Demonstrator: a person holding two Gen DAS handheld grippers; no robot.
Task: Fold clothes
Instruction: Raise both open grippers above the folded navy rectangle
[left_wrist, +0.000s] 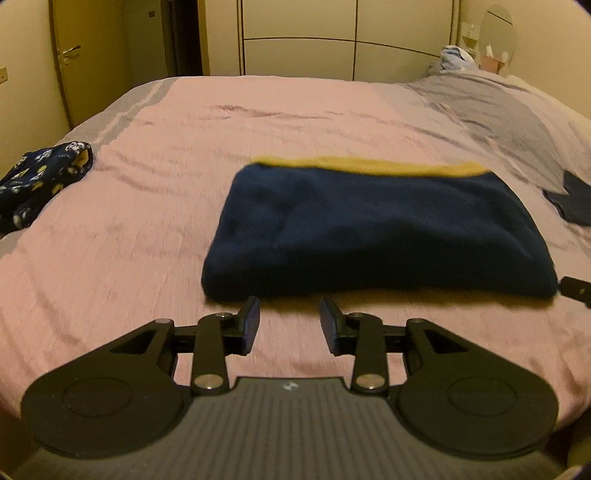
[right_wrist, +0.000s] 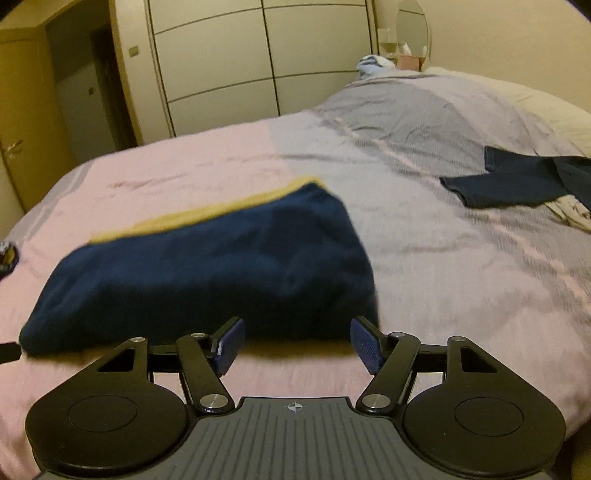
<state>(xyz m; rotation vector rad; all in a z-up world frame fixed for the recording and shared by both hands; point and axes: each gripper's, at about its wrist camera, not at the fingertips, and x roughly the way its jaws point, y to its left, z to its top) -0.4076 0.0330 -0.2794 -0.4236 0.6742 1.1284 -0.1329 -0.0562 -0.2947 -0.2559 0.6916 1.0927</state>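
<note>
A folded navy fleece garment (left_wrist: 373, 229) with a yellow band along its far edge lies flat on the pink bedspread (left_wrist: 147, 221). My left gripper (left_wrist: 290, 312) stands open just short of its near edge, left of the middle, with nothing between the fingers. In the right wrist view the same navy garment (right_wrist: 207, 269) lies ahead and to the left. My right gripper (right_wrist: 297, 332) is open at its near right corner, holding nothing. The garment's underside is hidden.
A patterned navy garment (left_wrist: 40, 181) is bunched at the bed's left edge. Dark blue clothing (right_wrist: 517, 181) and a pale cloth (right_wrist: 570, 214) lie on the grey part of the bedspread (right_wrist: 424, 122) to the right. Wardrobe doors (right_wrist: 221, 62) stand beyond the bed.
</note>
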